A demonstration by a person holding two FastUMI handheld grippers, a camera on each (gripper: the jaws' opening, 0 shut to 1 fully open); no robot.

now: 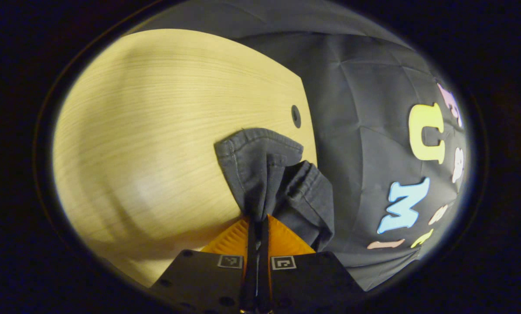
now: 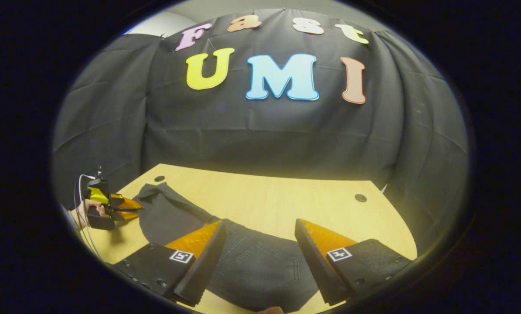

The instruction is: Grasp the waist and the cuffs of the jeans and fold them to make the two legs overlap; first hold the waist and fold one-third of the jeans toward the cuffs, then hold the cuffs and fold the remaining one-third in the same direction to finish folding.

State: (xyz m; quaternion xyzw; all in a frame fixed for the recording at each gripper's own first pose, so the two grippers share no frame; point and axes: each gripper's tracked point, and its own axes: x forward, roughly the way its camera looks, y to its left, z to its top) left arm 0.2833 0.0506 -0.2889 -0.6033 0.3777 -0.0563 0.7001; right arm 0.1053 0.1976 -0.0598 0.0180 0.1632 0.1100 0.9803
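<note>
The dark jeans (image 2: 260,261) lie on the wooden table (image 2: 277,200), back pocket up, with the legs (image 2: 168,209) running off to the left. My right gripper (image 2: 258,231) stands open over the waist end, one finger on each side of the pocket area. In the left gripper view, my left gripper (image 1: 257,222) is shut on the bunched cuffs (image 1: 264,165), which stick up past the fingertips. The right gripper view has that left gripper (image 2: 131,209) at the far left, at the legs' end, held by a hand (image 2: 83,209).
The table (image 1: 155,131) is light wood with small round holes (image 2: 360,197) (image 2: 159,178) (image 1: 296,116) near its back corners. The booth's black cloth wall (image 2: 264,131) hangs close behind the table's far edge.
</note>
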